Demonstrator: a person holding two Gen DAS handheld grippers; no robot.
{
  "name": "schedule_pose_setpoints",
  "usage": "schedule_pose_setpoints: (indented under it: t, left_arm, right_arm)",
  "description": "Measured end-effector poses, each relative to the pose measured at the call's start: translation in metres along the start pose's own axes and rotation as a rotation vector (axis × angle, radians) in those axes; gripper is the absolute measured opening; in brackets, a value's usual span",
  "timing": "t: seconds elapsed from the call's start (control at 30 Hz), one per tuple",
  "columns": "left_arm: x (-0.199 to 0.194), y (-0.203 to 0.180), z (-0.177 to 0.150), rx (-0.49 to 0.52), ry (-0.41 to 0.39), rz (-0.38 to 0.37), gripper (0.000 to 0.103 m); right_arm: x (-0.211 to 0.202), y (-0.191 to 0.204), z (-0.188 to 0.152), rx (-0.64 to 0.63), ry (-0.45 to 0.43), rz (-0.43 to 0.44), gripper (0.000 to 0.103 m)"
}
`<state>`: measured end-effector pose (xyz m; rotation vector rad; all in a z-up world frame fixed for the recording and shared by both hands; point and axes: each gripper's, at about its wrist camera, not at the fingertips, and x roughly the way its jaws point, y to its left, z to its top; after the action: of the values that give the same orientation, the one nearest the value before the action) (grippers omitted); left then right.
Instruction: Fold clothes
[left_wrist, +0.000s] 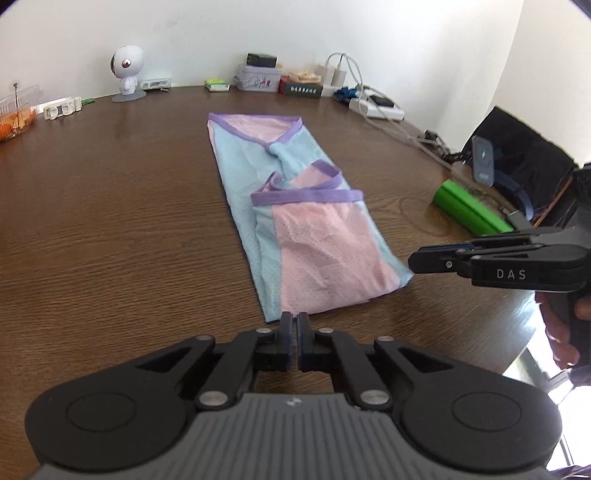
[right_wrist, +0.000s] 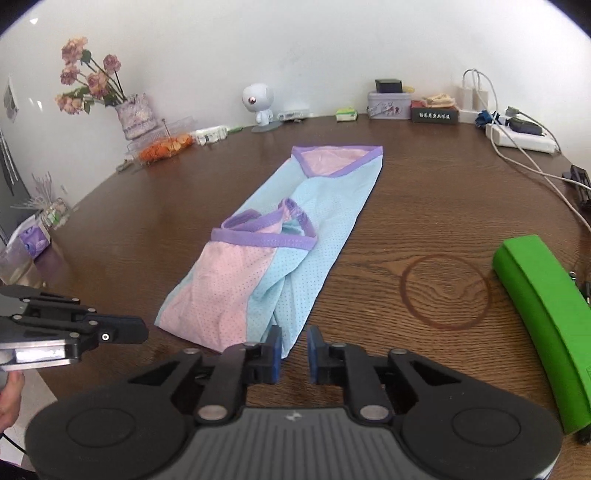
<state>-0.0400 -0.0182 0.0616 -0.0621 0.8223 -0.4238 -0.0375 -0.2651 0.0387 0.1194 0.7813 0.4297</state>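
Folded garment (left_wrist: 295, 206) on my table (left_wrist: 110, 221).
My left tongs (left_wrist: 294, 321) are pressed together at its 6 o'clock edge; my right tongs (right_wrist: 294, 338) stand slightly spread, empty.

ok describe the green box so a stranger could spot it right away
On the brown wooden table, look right of the folded pink and blue garment, past the ring stain. The green box lies at the table's edge, the only bright green, long thing there.
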Motion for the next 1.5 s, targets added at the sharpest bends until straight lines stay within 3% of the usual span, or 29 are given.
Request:
schedule_pose_setpoints:
  t: [0.03, 0.07, 0.23, 0.37, 0.4, 0.53, 0.67, 0.8, 0.9, 0.97, 1.0, 1.23, 1.3, 1.4, 1.5]
  left_arm:
    - [-0.002, 0.000, 0.005, -0.008, -0.017, -0.002, 0.009]
    - [0.004, 0.001, 0.013, -0.006, -0.028, 0.005, 0.010]
    - [0.052, 0.012, 0.043, -0.016, -0.019, 0.068, 0.014]
    - [0.067, 0.020, 0.045, -0.034, 0.014, 0.053, 0.016]
    - [0.067, 0.020, 0.044, -0.023, 0.012, 0.058, 0.017]
    - [0.068, 0.016, 0.042, -0.001, 0.010, 0.071, 0.017]
    - [0.068, 0.014, 0.039, 0.026, 0.006, 0.080, 0.017]
    - [0.067, 0.006, 0.034, 0.074, -0.013, 0.103, 0.021]
    - [0.067, 0.004, 0.032, 0.091, -0.021, 0.115, 0.022]
    - [0.067, 0.003, 0.031, 0.098, -0.025, 0.126, 0.024]
    - [0.067, 0.002, 0.031, 0.101, -0.024, 0.137, 0.031]
    - [0.064, 0.006, 0.030, 0.092, -0.020, 0.137, 0.034]
    - [0.065, 0.005, 0.031, 0.098, -0.019, 0.141, 0.034]
    - [0.064, 0.006, 0.031, 0.097, -0.020, 0.139, 0.034]
    - [0.063, 0.006, 0.032, 0.119, -0.007, 0.137, 0.036]
  right_arm:
    - [-0.007, -0.004, 0.000, 0.017, -0.026, 0.024, 0.038]
    - [-0.004, -0.008, 0.003, 0.033, -0.035, 0.053, 0.041]
    - [0.033, -0.007, 0.017, 0.000, -0.002, 0.065, 0.031]
    - [0.049, -0.002, 0.018, -0.029, 0.023, 0.075, 0.019]
    - [0.048, 0.000, 0.018, -0.034, 0.017, 0.057, 0.010]
    - [0.037, 0.006, 0.014, -0.058, -0.021, -0.031, 0.005]
    - [0.030, 0.006, 0.005, -0.050, -0.008, -0.121, 0.006]
    - [0.021, -0.002, 0.005, -0.011, -0.050, -0.163, 0.028]
    - [0.014, -0.001, 0.014, -0.029, -0.110, -0.103, 0.026]
    - [0.022, 0.001, 0.018, -0.042, -0.085, -0.049, 0.020]
    - [0.030, 0.002, 0.020, -0.047, -0.065, -0.033, 0.014]
    - [0.050, -0.002, 0.020, 0.012, -0.045, -0.028, 0.015]
    - [0.053, -0.002, 0.019, 0.004, -0.046, -0.024, 0.001]
    - [0.047, -0.009, 0.020, 0.022, -0.073, -0.116, 0.001]
    - [0.033, -0.015, 0.019, 0.018, -0.102, -0.107, 0.008]
